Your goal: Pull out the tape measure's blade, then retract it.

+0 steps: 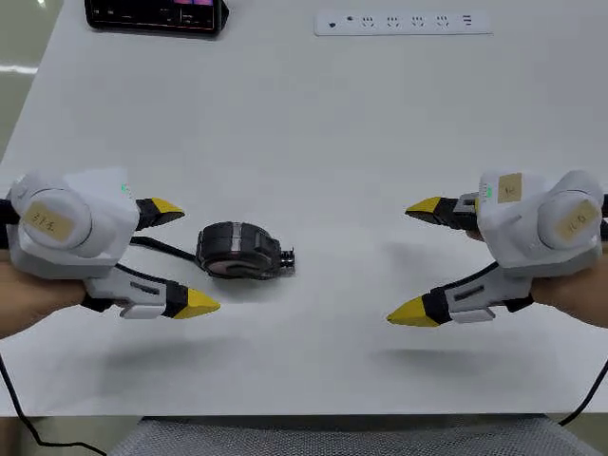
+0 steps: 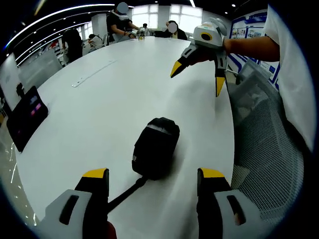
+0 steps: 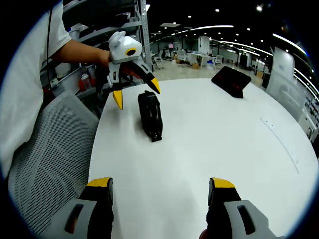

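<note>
Flanking the work from either side, both grippers stood with jaws spread wide and nothing held. The left gripper (image 1: 193, 255) sat just beside the tape measure (image 1: 239, 250), clear of the case, with the limp black strap (image 1: 157, 249) running back between its jaws. The right gripper (image 1: 407, 264) hung well apart, pointing at the case's other end, where the small end hook (image 1: 287, 258) poked out. The tape measure lay on its flat side on the white table (image 1: 332, 142), blade wound in, nearer the left gripper.

The case looked hard, compact and probably weighty for its size, so a firm clamp across its thick body seemed the safest hold; the strap would give no control. The hook looked thin and likely slick, and needed a square pinch. A sprung blade would probably whip back if let go, so it should be fed in under grip.

A power strip (image 1: 404, 23) and a dark tablet (image 1: 157, 13) lay at the far edge.
</note>
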Tool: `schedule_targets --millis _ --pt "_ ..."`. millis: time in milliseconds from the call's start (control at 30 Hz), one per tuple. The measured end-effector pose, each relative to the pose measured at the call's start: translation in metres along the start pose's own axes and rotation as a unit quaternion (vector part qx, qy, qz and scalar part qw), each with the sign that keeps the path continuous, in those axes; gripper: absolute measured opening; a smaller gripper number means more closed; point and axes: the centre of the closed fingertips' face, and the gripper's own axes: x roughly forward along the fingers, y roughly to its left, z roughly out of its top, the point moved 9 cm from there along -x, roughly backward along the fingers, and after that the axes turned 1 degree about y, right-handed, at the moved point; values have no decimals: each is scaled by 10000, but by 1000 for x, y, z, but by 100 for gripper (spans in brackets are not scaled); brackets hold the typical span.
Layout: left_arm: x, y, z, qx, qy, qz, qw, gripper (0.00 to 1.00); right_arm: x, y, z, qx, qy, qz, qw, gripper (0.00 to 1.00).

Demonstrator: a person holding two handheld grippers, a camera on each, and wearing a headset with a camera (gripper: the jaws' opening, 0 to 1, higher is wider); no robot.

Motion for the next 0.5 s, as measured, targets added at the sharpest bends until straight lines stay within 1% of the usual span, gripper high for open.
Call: schedule_targets --millis 33,167,367,500 --pt "1 1 1 8 15 -36 10000 67 1 0 0 7 6 3 10000 77" --pt "3 2 3 93 70 -43 9999 63 4 -1 1 -3 9 18 10000 76" --pt "9 6 2 242 224 -73 9994 55 9 -2 3 -1 5 68 10000 76" --pt "11 8 2 280 250 -78 9993 50 11 -3 3 -13 -3 88 10000 76"
